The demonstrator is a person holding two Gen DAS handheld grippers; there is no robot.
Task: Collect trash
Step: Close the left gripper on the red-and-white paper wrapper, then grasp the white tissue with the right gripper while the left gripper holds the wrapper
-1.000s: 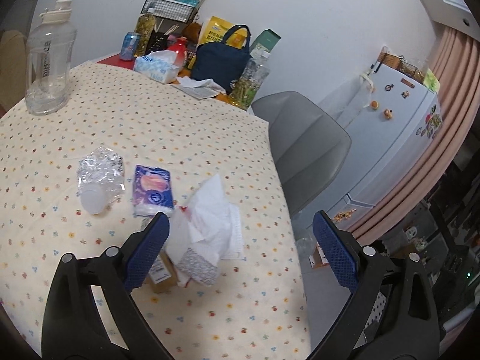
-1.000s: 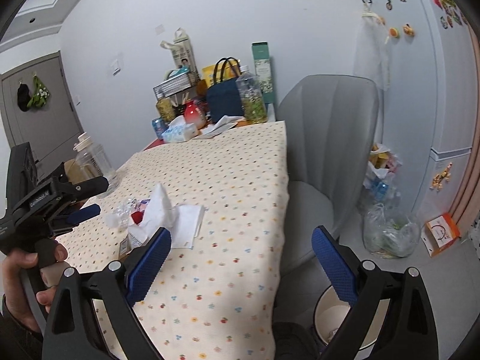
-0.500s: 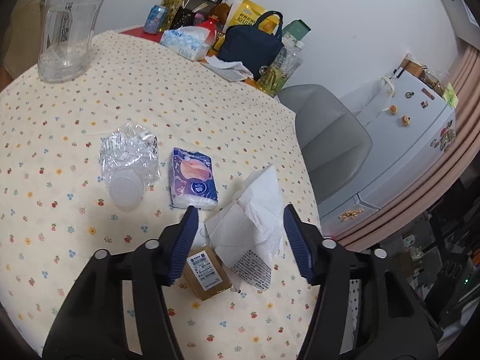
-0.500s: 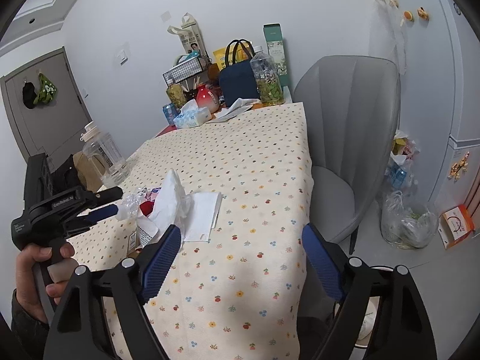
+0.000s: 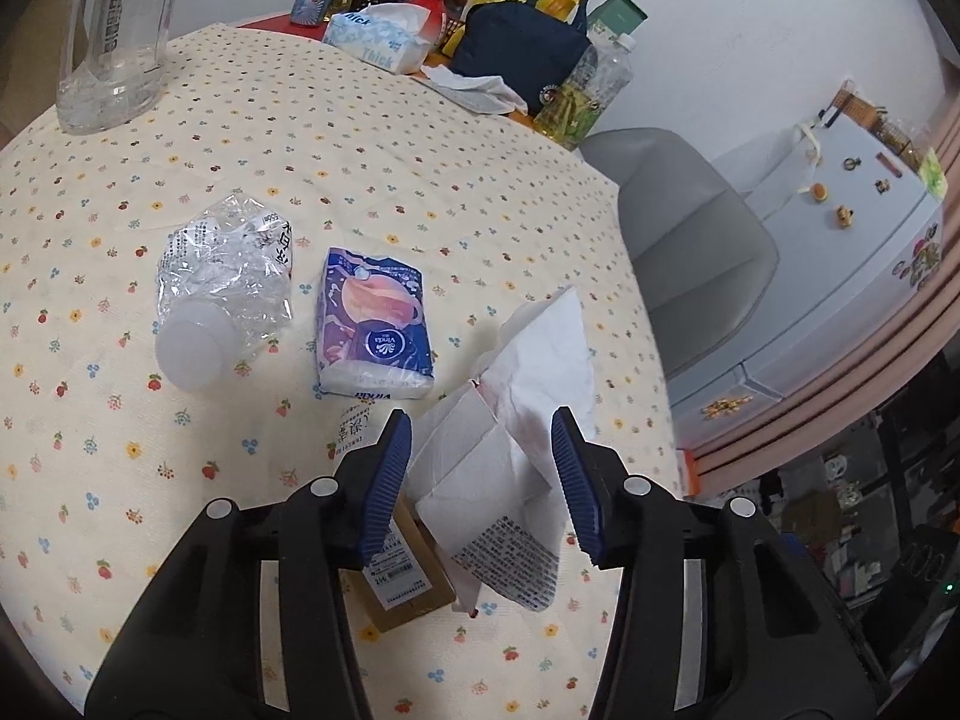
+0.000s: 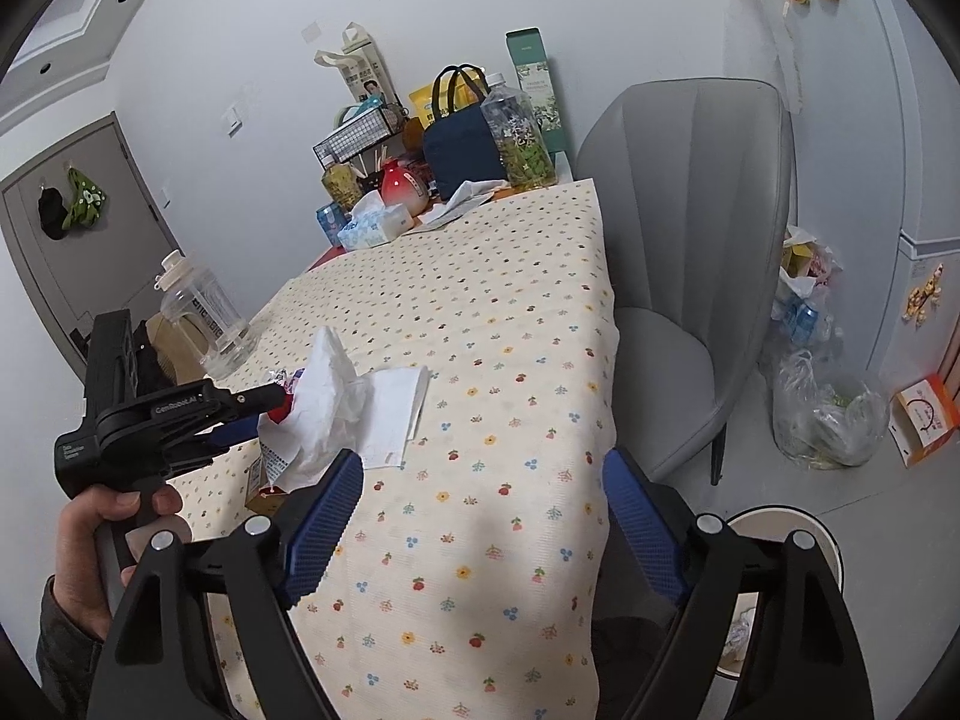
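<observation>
A crumpled white tissue with a printed wrapper [image 5: 510,456] lies near the table's right edge, on a small brown box [image 5: 408,576]. My left gripper [image 5: 480,420] straddles the tissue; its jaws are closing and the pads are close to the paper, which shows no squeeze. Further left lie a purple tissue pack [image 5: 375,324] and a crushed clear bottle [image 5: 222,276]. In the right wrist view my right gripper [image 6: 480,516] hangs open over the table's near corner with nothing between its fingers. A person's hand holds the left gripper [image 6: 270,414] at the tissue [image 6: 324,402], beside a flat napkin [image 6: 396,414].
A white bin [image 6: 780,534] stands on the floor below the right gripper. A grey chair [image 6: 684,252] sits at the table's right side, a plastic bag [image 6: 822,414] beyond it. A clear jug [image 5: 114,30], tissue box [image 5: 384,39] and navy bag [image 5: 522,48] crowd the far end.
My left gripper has sunk toward the table and its jaws have narrowed from wide open to just around the tissue. The right gripper has dropped a little and narrowed slightly.
</observation>
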